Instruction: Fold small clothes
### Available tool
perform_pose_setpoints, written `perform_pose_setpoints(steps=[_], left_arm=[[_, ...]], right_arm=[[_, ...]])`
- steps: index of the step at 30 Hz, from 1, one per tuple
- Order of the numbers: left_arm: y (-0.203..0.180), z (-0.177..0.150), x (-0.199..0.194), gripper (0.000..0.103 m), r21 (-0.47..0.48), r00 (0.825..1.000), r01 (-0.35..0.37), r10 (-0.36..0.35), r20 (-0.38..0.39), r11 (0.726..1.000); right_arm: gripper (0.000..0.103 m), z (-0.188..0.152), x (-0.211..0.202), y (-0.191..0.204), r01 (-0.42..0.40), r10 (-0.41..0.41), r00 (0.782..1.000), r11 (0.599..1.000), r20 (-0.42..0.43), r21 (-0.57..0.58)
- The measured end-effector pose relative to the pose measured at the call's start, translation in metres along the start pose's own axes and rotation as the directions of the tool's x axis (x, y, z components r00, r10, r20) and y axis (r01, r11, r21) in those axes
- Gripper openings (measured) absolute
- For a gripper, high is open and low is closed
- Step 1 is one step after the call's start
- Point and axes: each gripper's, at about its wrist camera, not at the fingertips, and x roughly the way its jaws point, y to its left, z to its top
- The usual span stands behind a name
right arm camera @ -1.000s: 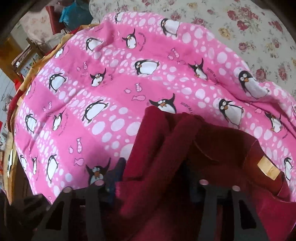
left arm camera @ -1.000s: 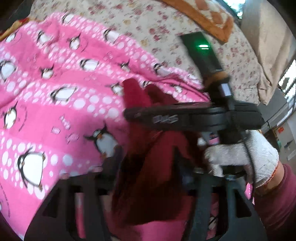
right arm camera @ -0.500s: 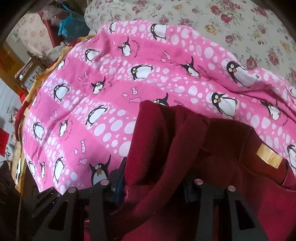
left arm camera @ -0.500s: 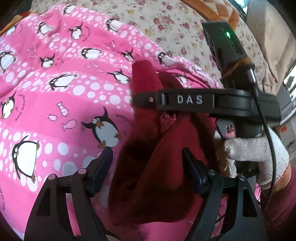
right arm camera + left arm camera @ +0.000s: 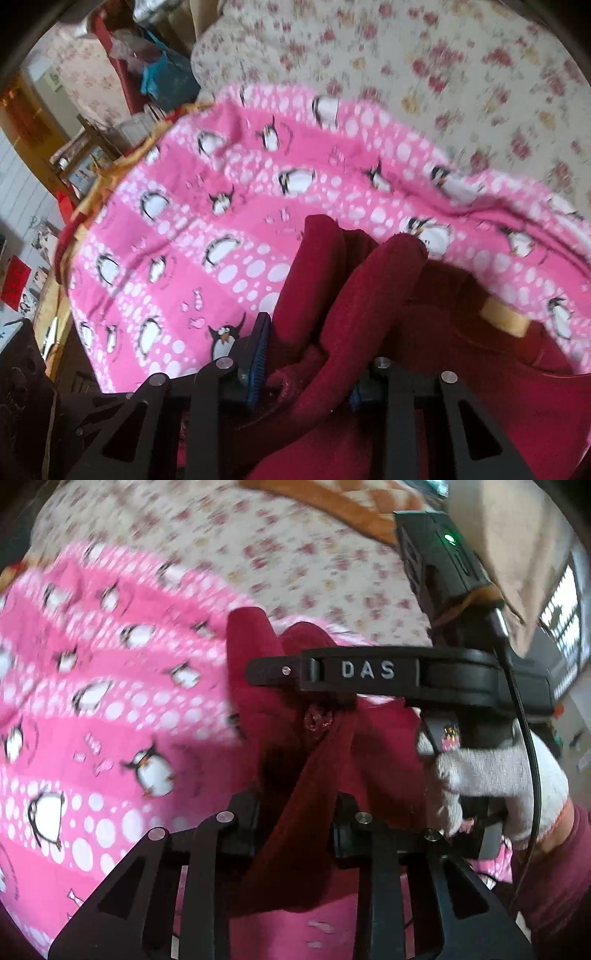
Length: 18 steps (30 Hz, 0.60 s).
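Note:
A small dark red knit garment (image 5: 310, 775) hangs bunched over a pink penguin blanket (image 5: 92, 720). My left gripper (image 5: 295, 827) is closed on a fold of the garment between its fingers. My right gripper (image 5: 369, 672), marked DAS, crosses the left wrist view above the cloth, held by a white-gloved hand (image 5: 498, 782). In the right wrist view my right gripper (image 5: 306, 365) is shut on thick folds of the red garment (image 5: 369, 314), which has a tan label (image 5: 506, 317). The blanket (image 5: 221, 240) lies behind it.
A cream floral bedspread (image 5: 258, 554) lies beyond the blanket, also in the right wrist view (image 5: 443, 74). An orange-bordered quilt (image 5: 351, 506) is at the far edge. Furniture and clutter (image 5: 92, 129) stand left of the bed.
My left gripper has closed from open onto the red garment. Both grippers have lifted the cloth and pulled back a little; the views are blurred by motion.

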Motion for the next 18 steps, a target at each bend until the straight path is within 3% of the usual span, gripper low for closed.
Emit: perform_pose_setpoints(steps=[7, 12, 18], left_arm=[[-0.073, 0.015, 0.008, 0.024, 0.089, 0.994, 0.103, -0.100, -0.037, 0.991], [-0.119, 0.013, 0.038, 0.024, 0.134, 0.987, 0.143, -0.131, -0.093, 0.981], [-0.161, 0.000, 0.081, 0.023, 0.157, 0.971, 0.188, -0.159, -0.177, 0.970]], right_arm=[[0.033, -0.012, -0.081, -0.026, 0.055, -0.055, 0.995, 0.998, 0.089, 0.001], [0.031, -0.039, -0.125, -0.075, 0.106, -0.116, 0.985, 0.991, 0.125, 0.086], [0.030, -0.083, -0.148, -0.139, 0.134, -0.164, 0.979, 0.967, 0.124, 0.219]])
